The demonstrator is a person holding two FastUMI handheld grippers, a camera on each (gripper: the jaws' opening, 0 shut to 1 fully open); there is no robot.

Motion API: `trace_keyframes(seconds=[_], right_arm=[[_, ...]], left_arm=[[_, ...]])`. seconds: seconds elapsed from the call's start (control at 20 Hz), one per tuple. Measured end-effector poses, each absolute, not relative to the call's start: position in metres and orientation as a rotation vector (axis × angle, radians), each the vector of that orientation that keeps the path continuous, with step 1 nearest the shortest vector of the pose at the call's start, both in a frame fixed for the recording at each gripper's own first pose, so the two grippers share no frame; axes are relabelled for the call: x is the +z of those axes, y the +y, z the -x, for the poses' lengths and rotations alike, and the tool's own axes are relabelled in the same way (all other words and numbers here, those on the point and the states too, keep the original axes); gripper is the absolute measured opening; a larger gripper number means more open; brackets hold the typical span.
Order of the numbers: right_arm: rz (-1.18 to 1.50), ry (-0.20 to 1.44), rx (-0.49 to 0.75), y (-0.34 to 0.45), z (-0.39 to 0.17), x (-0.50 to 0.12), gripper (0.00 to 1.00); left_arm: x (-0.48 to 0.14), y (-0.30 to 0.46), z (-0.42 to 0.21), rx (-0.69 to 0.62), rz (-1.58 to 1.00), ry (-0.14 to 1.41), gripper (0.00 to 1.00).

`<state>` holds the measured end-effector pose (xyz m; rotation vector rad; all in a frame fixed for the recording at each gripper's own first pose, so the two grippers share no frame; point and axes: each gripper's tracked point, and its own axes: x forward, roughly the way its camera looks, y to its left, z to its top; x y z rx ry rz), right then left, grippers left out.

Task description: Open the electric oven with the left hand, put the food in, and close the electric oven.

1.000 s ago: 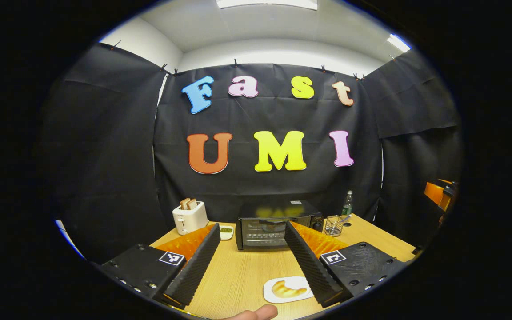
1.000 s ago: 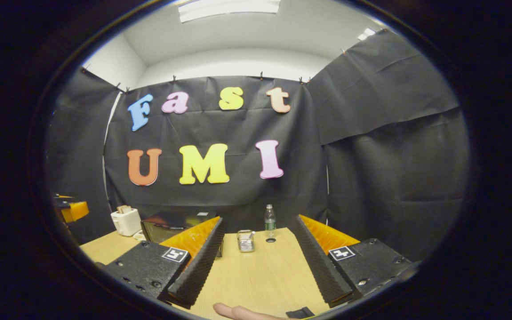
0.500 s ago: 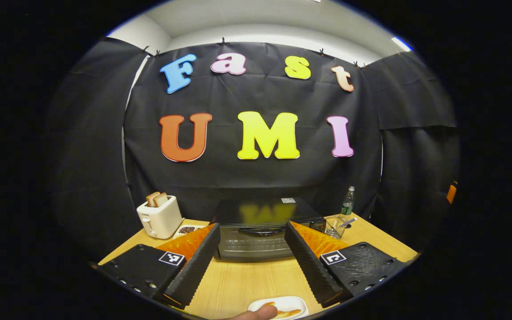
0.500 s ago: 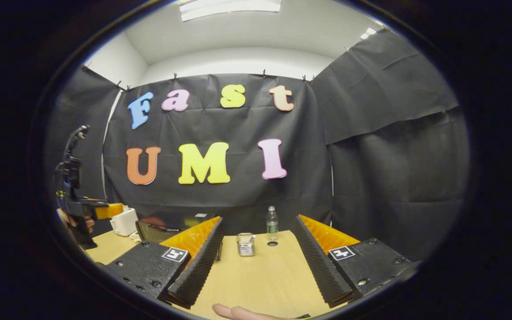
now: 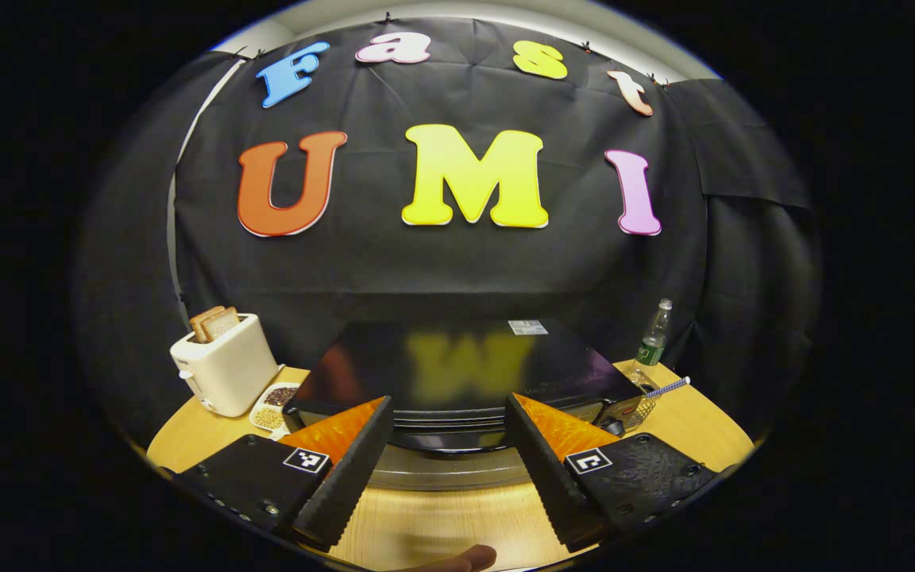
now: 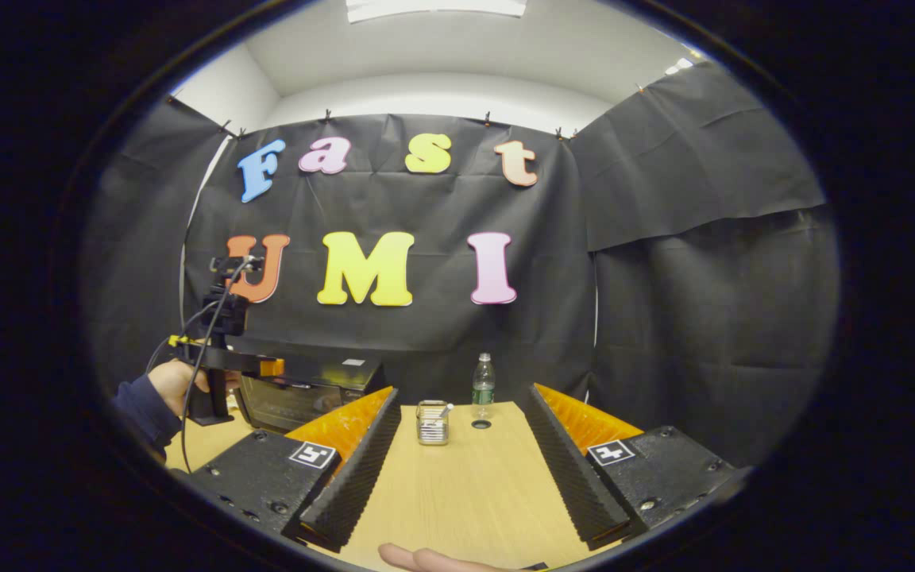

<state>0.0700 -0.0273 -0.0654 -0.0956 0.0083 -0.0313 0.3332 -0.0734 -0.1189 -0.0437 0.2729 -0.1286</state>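
Left gripper [image 5: 445, 469]: spread wide, nothing held; now much closer to the oven than 0.5 s ago.
Glossy black electric oven [image 5: 457, 373]: shut, on the wooden table [image 5: 418, 528].
Right gripper [image 6: 461, 469]: spread wide, empty, barely moved.

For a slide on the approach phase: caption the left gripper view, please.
Open left gripper close before the shut oven, toaster at left, bottle at right.

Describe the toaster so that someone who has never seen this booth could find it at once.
Start at the black oven in the middle of the wooden table. Look to its left in the left gripper view, past the small dish: the toaster is the cream box holding two bread slices upright.
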Motion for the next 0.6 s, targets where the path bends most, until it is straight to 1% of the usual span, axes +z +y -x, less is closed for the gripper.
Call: trace_keyframes(seconds=[0.1,0.15,0.2,0.25,0.3,0.35,0.4,0.6], right_arm=[[0.112,0.024,-0.008,-0.019,-0.072,-0.075,0.99],[0.115,0.025,0.007,-0.014,-0.072,-0.077,0.99],[0.117,0.024,0.018,-0.011,-0.073,-0.077,0.98],[0.118,0.021,0.022,-0.011,-0.072,-0.08,0.98],[0.117,0.021,0.023,-0.012,-0.072,-0.081,0.98],[0.11,0.019,0.025,-0.012,-0.072,-0.083,0.98],[0.101,0.018,0.028,-0.012,-0.07,-0.083,0.98],[0.08,0.02,0.027,-0.016,-0.058,-0.083,0.97]], left_arm=[[-0.132,-0.07,-0.342,-0.108,0.05,0.312,0.96],[-0.129,-0.073,-0.345,-0.104,0.037,0.297,0.95],[-0.129,-0.079,-0.343,-0.124,0.022,0.31,0.95],[-0.14,-0.08,-0.34,-0.12,0.005,0.347,0.93],[-0.134,-0.081,-0.34,-0.119,0.005,0.311,0.98],[-0.137,-0.081,-0.339,-0.126,0.023,0.332,0.99],[-0.136,-0.081,-0.338,-0.122,0.039,0.321,0.97],[-0.14,-0.083,-0.317,-0.124,0.043,0.34,0.98]])
